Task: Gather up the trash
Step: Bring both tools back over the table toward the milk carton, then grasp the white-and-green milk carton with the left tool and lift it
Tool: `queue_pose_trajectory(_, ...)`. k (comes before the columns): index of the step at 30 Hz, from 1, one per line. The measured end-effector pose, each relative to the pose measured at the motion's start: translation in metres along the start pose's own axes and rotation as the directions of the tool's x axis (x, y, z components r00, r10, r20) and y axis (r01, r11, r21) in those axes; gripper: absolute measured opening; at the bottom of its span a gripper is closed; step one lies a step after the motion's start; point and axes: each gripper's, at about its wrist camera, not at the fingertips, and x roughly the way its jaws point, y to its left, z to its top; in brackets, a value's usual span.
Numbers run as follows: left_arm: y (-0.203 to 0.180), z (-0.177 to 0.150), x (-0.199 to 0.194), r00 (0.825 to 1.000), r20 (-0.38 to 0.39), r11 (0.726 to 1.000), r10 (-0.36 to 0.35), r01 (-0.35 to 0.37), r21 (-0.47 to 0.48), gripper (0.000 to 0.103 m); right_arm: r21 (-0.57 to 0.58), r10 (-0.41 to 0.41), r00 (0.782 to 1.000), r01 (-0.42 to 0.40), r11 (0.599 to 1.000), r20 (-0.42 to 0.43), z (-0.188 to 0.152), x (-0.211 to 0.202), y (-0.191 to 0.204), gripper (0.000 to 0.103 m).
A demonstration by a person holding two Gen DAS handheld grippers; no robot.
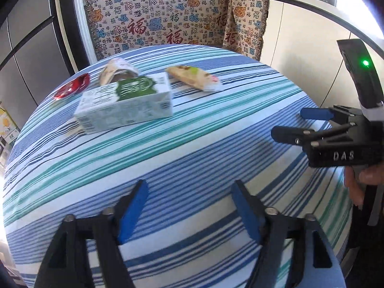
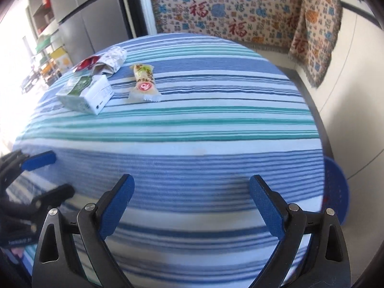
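Note:
A white and green carton (image 1: 127, 104) lies on its side on the striped tablecloth (image 1: 192, 158). Behind it lie a crumpled beige wrapper (image 1: 118, 70) and a red wrapper (image 1: 72, 87). A beige snack packet (image 1: 194, 77) lies to its right. My left gripper (image 1: 189, 192) is open and empty above the near cloth. My right gripper (image 1: 286, 123) is open and empty at the right. In the right wrist view I see the carton (image 2: 85, 91), the snack packet (image 2: 144, 81), the crumpled wrapper (image 2: 111, 61), the red wrapper (image 2: 86, 63), my right gripper (image 2: 192, 187) and the left gripper (image 2: 60, 172).
A blue plastic basket (image 2: 336, 192) stands on the floor past the table's right edge. A patterned cloth (image 1: 177, 16) drapes a seat behind the table. A grey fridge (image 2: 88, 16) stands at the back left.

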Motion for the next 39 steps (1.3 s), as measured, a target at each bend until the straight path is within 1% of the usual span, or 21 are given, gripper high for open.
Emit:
queue_pose_trajectory(3,0.019,-0.002,-0.002,1.0,0.005,1.0,-0.007,0.007,0.011,0.082,0.004,-0.035,0.999,0.035,0.999,-0.007,0.008,0.009,0.009,0.102)
queue_pose_trajectory(4,0.026,-0.002,-0.002,1.0,0.002,1.0,-0.006,0.005,0.021,0.085,-0.003,-0.058,0.998,0.058,0.998,-0.006,0.009,0.011,0.011,0.103)
queue_pose_trajectory(5,0.035,-0.001,0.001,1.0,-0.007,1.0,-0.01,0.011,0.02,0.092,-0.002,-0.061,0.998,0.061,0.998,0.002,0.008,0.012,0.014,0.103)
queue_pose_trajectory(7,0.051,0.003,0.004,1.0,-0.006,0.999,-0.018,0.018,0.027,0.092,0.003,-0.07,0.998,0.07,0.998,0.002,0.01,0.014,0.017,0.103)
queue_pose_trajectory(10,0.082,0.009,0.009,0.999,-0.011,0.996,-0.051,0.052,0.072,0.095,0.005,-0.077,0.997,0.077,0.997,0.002,0.011,0.015,0.018,0.103)
queue_pose_trajectory(12,0.095,0.018,0.014,0.997,-0.015,0.991,-0.077,0.078,0.112,0.098,0.004,-0.078,0.997,0.078,0.997,0.002,0.012,0.017,0.019,0.103)
queue_pose_trajectory(15,0.11,0.032,0.025,0.99,-0.031,0.971,-0.135,0.139,0.195,0.101,0.004,-0.079,0.997,0.079,0.997,0.002,0.012,0.017,0.018,0.103)
queue_pose_trajectory(18,0.119,0.045,0.036,0.98,-0.051,0.94,-0.194,0.201,0.275,0.103,0.004,-0.08,0.997,0.08,0.997,0.002,0.012,0.017,0.018,0.103)
queue_pose_trajectory(20,0.123,0.053,0.043,0.974,-0.059,0.924,-0.218,0.226,0.31,0.103,0.005,-0.081,0.997,0.081,0.997,0.002,0.012,0.017,0.018,0.103)
queue_pose_trajectory(24,0.131,0.07,0.054,0.97,-0.062,0.907,-0.236,0.243,0.345,0.103,0.004,-0.081,0.997,0.081,0.997,0.002,0.013,0.017,0.018,0.103)
queue_pose_trajectory(28,0.135,0.082,0.059,0.972,-0.042,0.885,-0.232,0.229,0.405,0.103,0.004,-0.082,0.997,0.082,0.997,0.002,0.013,0.017,0.017,0.103)
queue_pose_trajectory(30,0.136,0.088,0.063,0.97,-0.041,0.877,-0.238,0.233,0.42,0.103,0.004,-0.082,0.997,0.082,0.997,0.002,0.013,0.017,0.017,0.103)
queue_pose_trajectory(32,0.133,0.089,0.063,0.966,-0.042,0.861,-0.254,0.245,0.446,0.101,0.004,-0.082,0.997,0.082,0.997,0.002,0.013,0.017,0.016,0.103)
queue_pose_trajectory(33,0.129,0.088,0.061,0.964,-0.037,0.849,-0.262,0.249,0.466,0.1,0.004,-0.082,0.997,0.082,0.997,0.002,0.013,0.017,0.016,0.103)
queue_pose_trajectory(35,0.119,0.083,0.054,0.956,-0.021,0.816,-0.293,0.261,0.516,0.1,0.004,-0.082,0.997,0.082,0.997,0.002,0.013,0.017,0.016,0.103)
queue_pose_trajectory(37,0.11,0.077,0.046,0.944,-0.009,0.79,-0.331,0.283,0.544,0.099,0.004,-0.082,0.997,0.082,0.997,0.002,0.013,0.017,0.016,0.103)
queue_pose_trajectory(38,0.107,0.075,0.043,0.934,-0.016,0.781,-0.357,0.308,0.543,0.091,0.004,-0.082,0.997,0.082,0.997,0.002,0.013,0.017,0.016,0.103)
queue_pose_trajectory(39,0.104,0.072,0.041,0.924,-0.031,0.773,-0.382,0.338,0.537,0.08,0.004,-0.082,0.997,0.082,0.997,0.002,0.013,0.017,0.016,0.103)
